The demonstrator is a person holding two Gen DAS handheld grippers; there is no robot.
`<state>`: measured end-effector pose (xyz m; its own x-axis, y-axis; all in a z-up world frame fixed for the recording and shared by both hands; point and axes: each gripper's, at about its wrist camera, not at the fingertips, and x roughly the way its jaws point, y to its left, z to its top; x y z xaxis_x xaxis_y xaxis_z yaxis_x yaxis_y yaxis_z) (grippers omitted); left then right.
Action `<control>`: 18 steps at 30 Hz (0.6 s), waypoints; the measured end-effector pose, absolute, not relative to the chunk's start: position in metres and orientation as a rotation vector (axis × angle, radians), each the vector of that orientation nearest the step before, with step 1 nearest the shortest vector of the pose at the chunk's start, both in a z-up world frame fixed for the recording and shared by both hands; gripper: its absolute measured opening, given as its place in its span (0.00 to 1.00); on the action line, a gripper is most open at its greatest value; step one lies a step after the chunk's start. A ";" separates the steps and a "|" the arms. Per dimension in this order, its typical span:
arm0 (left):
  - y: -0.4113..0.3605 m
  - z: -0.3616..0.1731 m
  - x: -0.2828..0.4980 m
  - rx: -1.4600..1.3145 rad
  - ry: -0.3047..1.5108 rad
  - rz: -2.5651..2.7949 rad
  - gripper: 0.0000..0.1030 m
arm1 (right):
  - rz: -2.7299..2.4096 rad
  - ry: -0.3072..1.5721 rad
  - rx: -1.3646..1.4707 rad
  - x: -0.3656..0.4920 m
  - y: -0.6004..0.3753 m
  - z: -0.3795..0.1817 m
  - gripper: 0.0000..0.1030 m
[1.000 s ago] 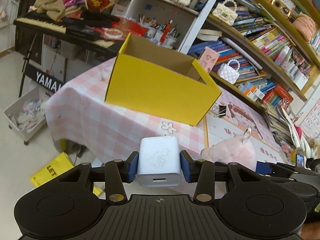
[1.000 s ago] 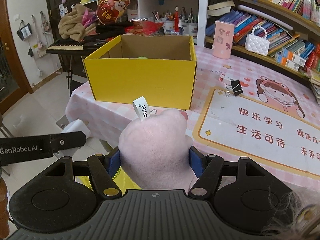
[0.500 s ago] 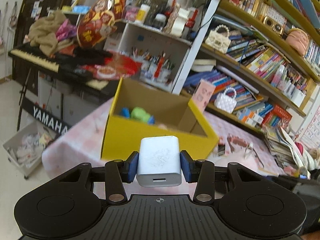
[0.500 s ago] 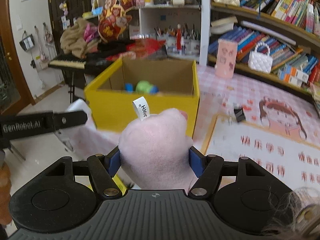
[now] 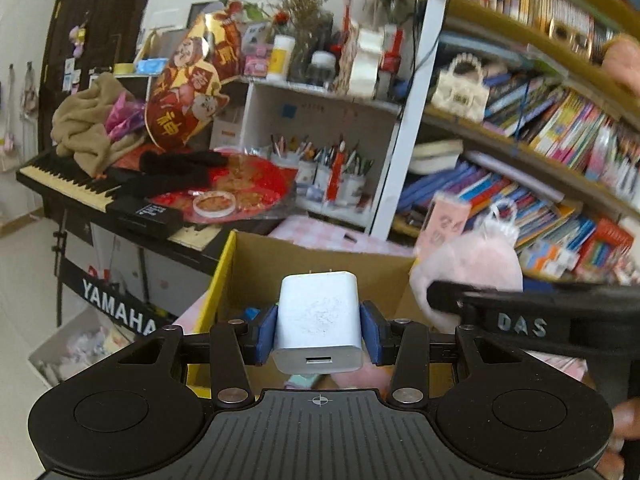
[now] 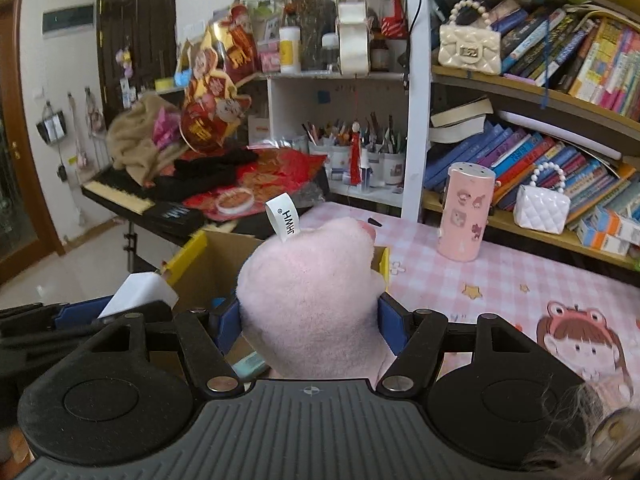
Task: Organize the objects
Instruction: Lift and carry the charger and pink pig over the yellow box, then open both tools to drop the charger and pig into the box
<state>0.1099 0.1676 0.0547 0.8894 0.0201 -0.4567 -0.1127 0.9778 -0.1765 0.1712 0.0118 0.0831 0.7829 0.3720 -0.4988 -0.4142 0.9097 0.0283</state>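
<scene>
Presently, the left gripper (image 5: 319, 334) is clamped on one white charger (image 5: 318, 322), blue pads pressed against its two flanks, prongs pointing forward and USB port facing the camera. The right gripper (image 6: 310, 320) is closed around one pink plush toy (image 6: 310, 300), squeezed at its middle, a white label loop standing up from its top.

Both loads hang over the open top of one yellow cardboard box (image 5: 224, 276), which stands on the bench (image 6: 500, 280) under its pink checked cloth. In the left wrist view the plush sits just beside the charger, toward the box's right wall.

Assessment of the step in hand: both items appear ready for deposit. Recommended practice is to lower each gripper inside the box walls before parting the jaws, one at a time, so the two tools do not foul each other. The charger is hard and should be set down rather than dropped; the plush tolerates a drop.

Count inside the box: small coloured items show at the bottom, partly hidden; their number cannot be determined.

Beyond the box: one pink canister (image 6: 464, 212) stands on the bench, well apart. Two quilted handbags (image 6: 542, 210) rest on the bookshelves behind.
</scene>
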 end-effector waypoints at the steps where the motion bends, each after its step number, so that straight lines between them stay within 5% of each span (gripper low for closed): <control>1: 0.164 0.051 0.117 -0.187 0.487 0.074 0.41 | 0.426 0.532 -0.103 0.180 0.013 0.079 0.64; 18: 0.133 0.000 0.172 -0.088 0.684 0.115 0.41 | 0.528 0.589 -0.401 0.269 0.059 0.038 0.59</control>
